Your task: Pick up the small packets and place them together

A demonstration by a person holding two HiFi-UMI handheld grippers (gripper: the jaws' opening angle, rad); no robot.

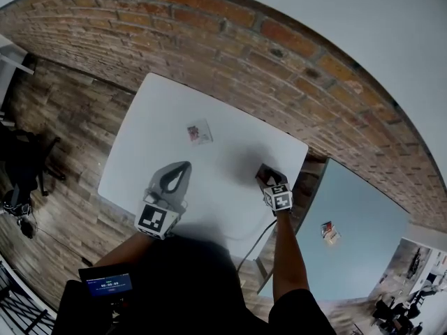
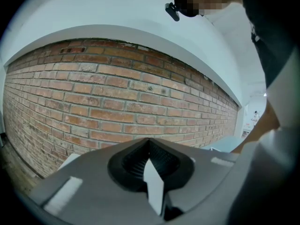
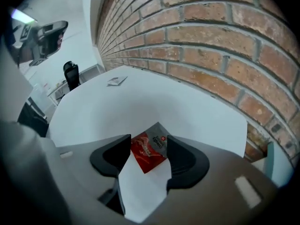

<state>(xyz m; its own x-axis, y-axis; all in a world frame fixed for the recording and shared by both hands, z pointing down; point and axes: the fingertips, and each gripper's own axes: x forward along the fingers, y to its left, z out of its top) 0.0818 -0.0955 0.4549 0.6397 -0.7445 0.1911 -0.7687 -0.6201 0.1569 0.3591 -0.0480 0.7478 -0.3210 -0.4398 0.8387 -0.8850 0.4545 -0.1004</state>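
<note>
A small red and grey packet (image 3: 151, 150) lies flat on the white table (image 1: 147, 152) near its right edge. My right gripper (image 3: 149, 142) stands open, one jaw on each side of the packet; in the head view this gripper (image 1: 262, 173) hides it. A second small packet (image 1: 199, 132) lies further back in the middle of the table, and it also shows as a distant second packet (image 3: 116, 81) in the right gripper view. My left gripper (image 1: 186, 166) hovers over the table's near left part, tilted up toward the brick wall. Its jaws (image 2: 149, 142) meet at the tips with nothing between them.
A brick wall (image 1: 230, 40) runs along the table's far side. A light blue table (image 1: 349, 215) stands to the right with another small packet (image 1: 330, 232) on it. A dark chair (image 1: 24, 162) stands on the wooden floor at the left.
</note>
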